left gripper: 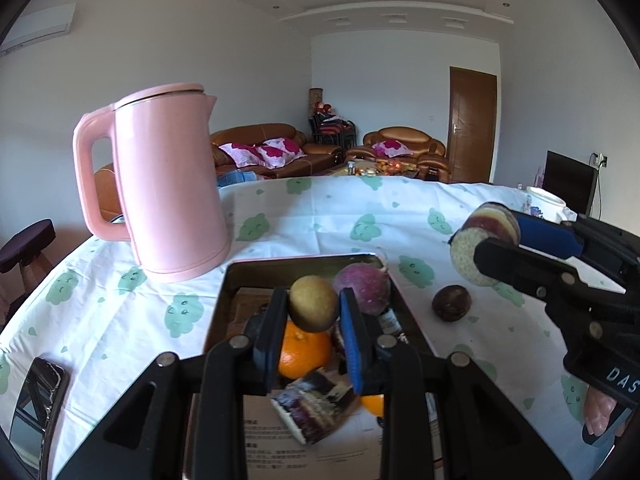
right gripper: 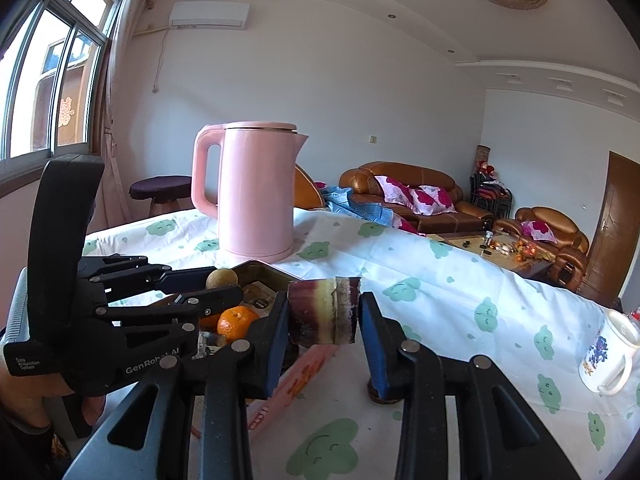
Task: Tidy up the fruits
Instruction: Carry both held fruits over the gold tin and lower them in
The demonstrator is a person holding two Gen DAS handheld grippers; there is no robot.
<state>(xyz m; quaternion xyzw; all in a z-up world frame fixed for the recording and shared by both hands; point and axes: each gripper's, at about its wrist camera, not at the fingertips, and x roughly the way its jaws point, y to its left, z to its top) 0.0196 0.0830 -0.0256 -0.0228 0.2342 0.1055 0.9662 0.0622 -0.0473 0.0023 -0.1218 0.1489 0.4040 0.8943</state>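
Observation:
My left gripper (left gripper: 314,306) is shut on a brown-green round fruit (left gripper: 313,303) and holds it above the metal tray (left gripper: 224,304). The tray holds an orange (left gripper: 304,354), a purple fruit (left gripper: 366,286) and a sugarcane piece (left gripper: 314,408). My right gripper (right gripper: 323,316) is shut on another purple-and-yellow sugarcane piece (right gripper: 324,310), lifted above the table to the right of the tray; it also shows in the left wrist view (left gripper: 482,240). A dark passion fruit (left gripper: 451,303) lies on the cloth right of the tray.
A tall pink kettle (left gripper: 168,188) stands just behind the tray's left corner. A phone (left gripper: 36,408) lies at the near left. A white mug (right gripper: 610,354) stands at the right edge of the table. The cloth is white with green prints.

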